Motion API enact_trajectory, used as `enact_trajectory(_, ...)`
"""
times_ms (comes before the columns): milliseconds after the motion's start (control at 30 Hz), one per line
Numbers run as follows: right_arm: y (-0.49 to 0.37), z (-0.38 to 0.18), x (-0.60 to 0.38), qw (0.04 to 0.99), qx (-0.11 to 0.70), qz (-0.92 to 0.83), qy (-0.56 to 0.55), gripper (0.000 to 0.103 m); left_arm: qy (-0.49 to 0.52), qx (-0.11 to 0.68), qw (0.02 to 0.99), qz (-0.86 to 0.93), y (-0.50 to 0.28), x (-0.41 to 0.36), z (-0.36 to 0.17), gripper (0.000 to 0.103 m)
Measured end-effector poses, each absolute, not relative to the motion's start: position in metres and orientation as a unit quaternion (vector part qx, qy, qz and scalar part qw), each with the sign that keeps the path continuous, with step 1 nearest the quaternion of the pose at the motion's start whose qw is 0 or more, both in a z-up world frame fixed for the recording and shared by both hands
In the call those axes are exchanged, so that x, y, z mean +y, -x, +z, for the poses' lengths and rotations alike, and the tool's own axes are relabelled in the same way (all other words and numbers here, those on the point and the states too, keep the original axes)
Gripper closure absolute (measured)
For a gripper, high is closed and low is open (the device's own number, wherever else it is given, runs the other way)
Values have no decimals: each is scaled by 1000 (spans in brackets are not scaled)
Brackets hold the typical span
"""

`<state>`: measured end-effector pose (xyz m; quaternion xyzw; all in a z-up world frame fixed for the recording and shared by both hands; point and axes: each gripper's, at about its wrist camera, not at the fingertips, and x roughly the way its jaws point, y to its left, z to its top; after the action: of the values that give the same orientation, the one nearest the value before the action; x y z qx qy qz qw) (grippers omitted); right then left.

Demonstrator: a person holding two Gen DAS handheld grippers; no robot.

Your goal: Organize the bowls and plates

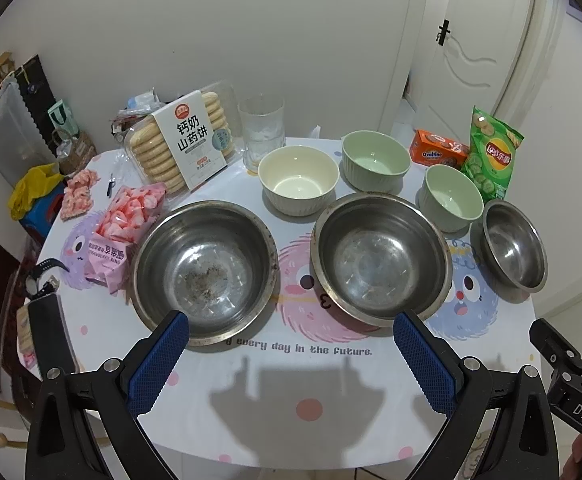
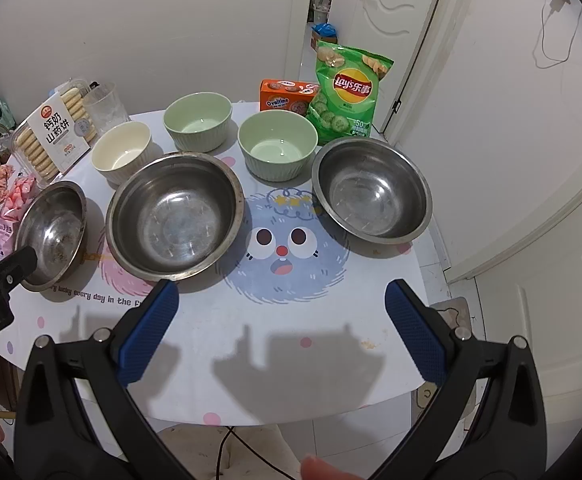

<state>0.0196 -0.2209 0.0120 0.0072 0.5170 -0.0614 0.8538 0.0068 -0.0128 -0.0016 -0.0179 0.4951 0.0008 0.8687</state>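
Note:
Three steel bowls stand in a row on the printed table: a stained one point(image 1: 205, 268) point(image 2: 53, 232) on the left, a second point(image 1: 381, 258) point(image 2: 175, 216) in the middle, and a third point(image 1: 515, 246) point(image 2: 371, 190) on the right. Behind them sit a cream ceramic bowl point(image 1: 298, 180) point(image 2: 122, 152) and two green ceramic bowls point(image 1: 375, 160) point(image 2: 198, 120), point(image 1: 453, 196) point(image 2: 277, 144). All are empty and apart. My left gripper point(image 1: 291, 332) hovers open over the table's front, before the two leftmost steel bowls. My right gripper point(image 2: 282, 292) is open too, between the middle and right steel bowls.
At the back left stand a biscuit pack point(image 1: 183, 140) and a clear glass point(image 1: 262, 132), with pink snack bags point(image 1: 125, 224) at the left. An Ovaltine box point(image 2: 287, 96) and a Lay's bag point(image 2: 347, 92) are at the back right. The table's front edge point(image 1: 291, 462) is near, and a door point(image 2: 491, 120) is to the right.

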Motion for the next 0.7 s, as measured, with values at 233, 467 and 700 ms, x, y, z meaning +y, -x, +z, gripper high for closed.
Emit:
enact_trajectory(233, -20, 11, -219, 851, 522, -63, -6, 0, 18, 495, 869, 1, -7, -12, -2, 0)
enact_trajectory(467, -23, 7, -216, 846, 529, -61, -6, 0, 40, 487, 872, -19, -7, -11, -2, 0)
enact_trajectory(700, -24, 8, -221, 851, 522, -51, -13, 0, 66, 516, 851, -66, -14, -27, -9, 0)
